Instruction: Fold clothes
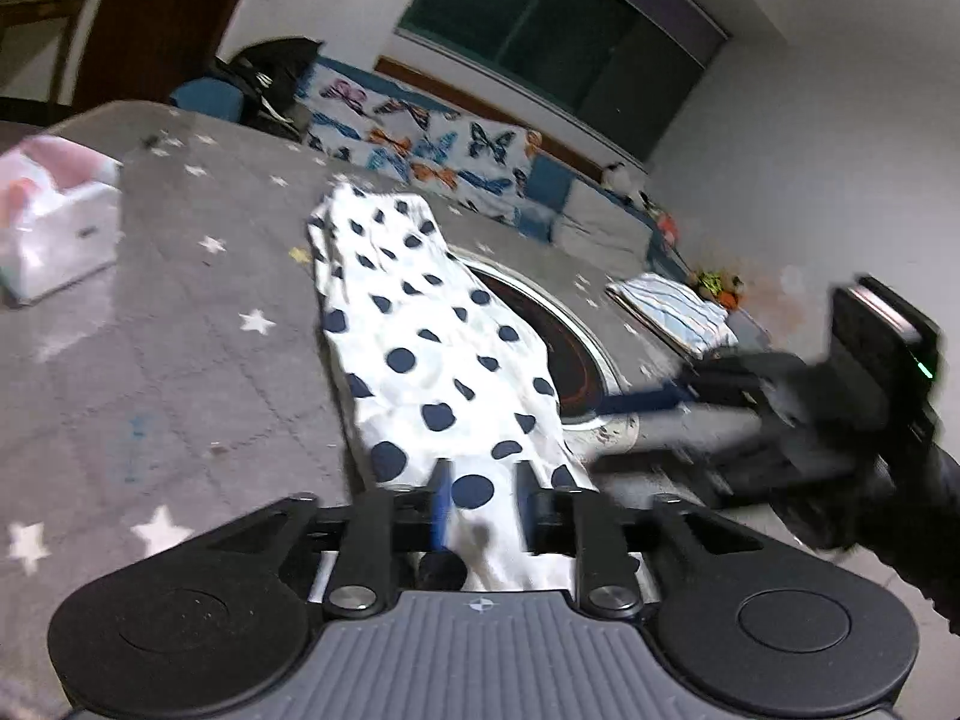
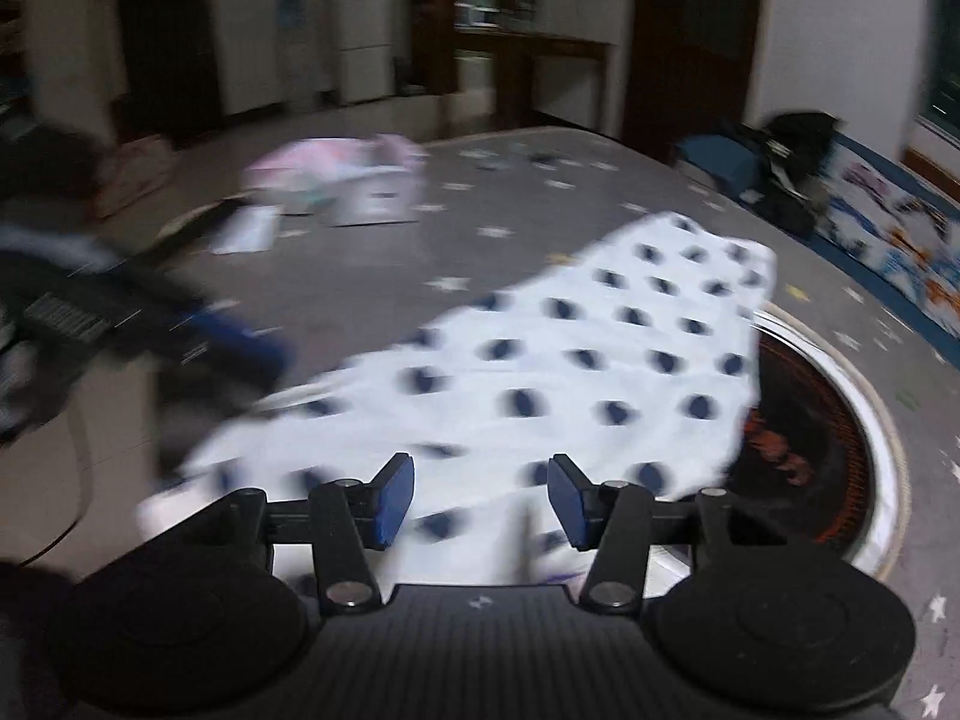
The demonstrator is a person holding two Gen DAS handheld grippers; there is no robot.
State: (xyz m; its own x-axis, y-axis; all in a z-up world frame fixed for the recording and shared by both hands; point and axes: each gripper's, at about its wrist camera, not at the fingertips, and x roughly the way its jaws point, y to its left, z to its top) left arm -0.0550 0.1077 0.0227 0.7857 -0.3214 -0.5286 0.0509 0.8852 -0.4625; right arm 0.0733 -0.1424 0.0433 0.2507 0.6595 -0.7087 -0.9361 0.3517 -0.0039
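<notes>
Grey star-printed cloth [image 1: 180,276] covered the bench, a butterfly-patterned sofa [image 1: 420,138] behind. The left hand-held gripper [image 1: 480,498] clenched the white polka-dot garment [image 1: 432,348] lying beside a round inset heater [image 2: 840,420]; the right hand-held gripper [image 2: 480,498] hung released above it.

Soft cotton garment [image 1: 420,324], matt quilted tablecloth [image 1: 180,300]
</notes>
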